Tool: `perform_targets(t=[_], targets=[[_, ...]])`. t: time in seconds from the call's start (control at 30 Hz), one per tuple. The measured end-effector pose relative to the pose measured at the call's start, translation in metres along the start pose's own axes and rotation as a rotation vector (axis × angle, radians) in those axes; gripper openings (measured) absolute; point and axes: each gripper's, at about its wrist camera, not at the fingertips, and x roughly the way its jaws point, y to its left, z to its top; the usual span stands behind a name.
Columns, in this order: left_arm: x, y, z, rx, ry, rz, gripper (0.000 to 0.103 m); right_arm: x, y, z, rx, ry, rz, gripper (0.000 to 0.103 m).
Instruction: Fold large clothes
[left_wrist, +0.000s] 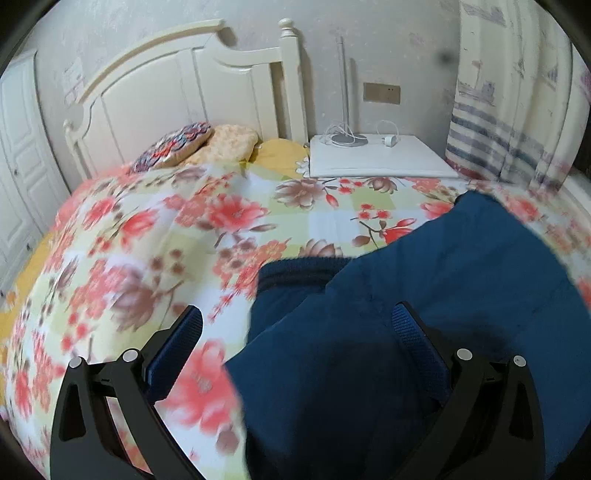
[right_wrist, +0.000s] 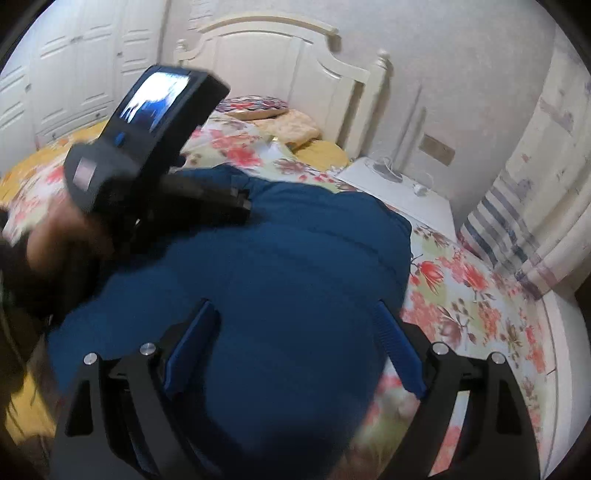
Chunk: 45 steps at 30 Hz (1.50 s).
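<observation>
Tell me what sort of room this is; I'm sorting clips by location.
A bedroom, most likely: a cream wooden headboard stands behind a bed under a floral quilt, with pillows by it and a white bedside table alongside.

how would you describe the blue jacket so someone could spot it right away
Start at the white headboard and come down the floral bedspread toward the near edge. The blue jacket lies there, with the white nightstand beyond it. It is the only plain dark blue thing on the bed; all around it is flowered or yellow.
</observation>
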Motion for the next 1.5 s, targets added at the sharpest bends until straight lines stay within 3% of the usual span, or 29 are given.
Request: perform_targets(t=[0.1,0.17,0.23,0.3,0.4,0.47,0.53,0.6,0.63,0.7,0.77,0.9,0.97,1.0,1.03,1.13,1.27,1.33,1.5], targets=[[-0.037,0.021,-0.019,-0.106,0.01,-0.077,0.099,-0.028,-0.019,-0.021,0.068,-0.013,0.104,0.095],[-0.052,0.037,-0.035,-0.175,0.046,-0.229,0.098,-0.037,-0.042,-0.035,0.184,-0.023,0.169,0.096],[-0.059,0.051,-0.054,-0.247,0.101,-0.411,0.098,-0.04,-0.079,-0.052,0.386,-0.051,0.301,0.1],[-0.057,0.06,-0.07,-0.299,0.152,-0.516,0.098,-0.032,-0.107,-0.071,0.579,-0.051,0.414,0.1],[-0.051,0.062,-0.088,-0.328,0.202,-0.597,0.098,-0.016,-0.117,-0.087,0.676,-0.02,0.524,0.1],[-0.048,0.059,-0.095,-0.348,0.219,-0.637,0.098,-0.008,-0.108,-0.091,0.674,0.021,0.537,0.1],[-0.047,0.059,-0.096,-0.367,0.226,-0.642,0.098,-0.005,-0.101,-0.089,0.664,0.043,0.5,0.1],[-0.06,0.065,-0.09,-0.379,0.155,-0.567,0.098,-0.024,-0.091,-0.075,0.596,-0.014,0.352,0.1],[-0.065,0.068,-0.087,-0.382,0.128,-0.544,0.098,-0.047,-0.078,-0.059,0.477,-0.099,0.259,0.1],[-0.072,0.073,-0.081,-0.382,0.103,-0.527,0.098,-0.075,-0.048,-0.037,0.289,-0.193,0.171,0.1],[-0.07,0.076,-0.081,-0.379,0.115,-0.5,0.098,-0.086,-0.01,-0.023,0.147,-0.222,0.079,0.1],[-0.071,0.079,-0.091,-0.369,0.108,-0.439,0.098,-0.065,0.075,-0.019,-0.118,-0.172,0.017,0.1],[-0.074,0.079,-0.095,-0.357,0.107,-0.45,0.098,-0.039,0.116,-0.035,-0.227,-0.072,0.02,0.089],[-0.075,0.077,-0.096,-0.346,0.11,-0.46,0.098,-0.033,0.131,-0.047,-0.284,-0.085,-0.038,0.089],[-0.076,0.075,-0.098,-0.336,0.114,-0.471,0.098,-0.032,0.134,-0.05,-0.302,-0.093,-0.052,0.088],[-0.076,0.062,-0.098,-0.289,0.145,-0.534,0.098,-0.038,0.119,-0.049,-0.249,-0.056,0.021,0.089],[-0.064,0.042,-0.096,-0.245,0.179,-0.53,0.098,-0.043,0.12,-0.056,-0.245,-0.059,0.021,0.089],[-0.051,0.038,-0.097,-0.255,0.209,-0.542,0.099,-0.045,0.122,-0.057,-0.251,-0.059,0.011,0.089],[-0.029,0.051,-0.106,-0.331,0.27,-0.68,0.099,-0.045,0.126,-0.057,-0.25,-0.056,0.013,0.089]])
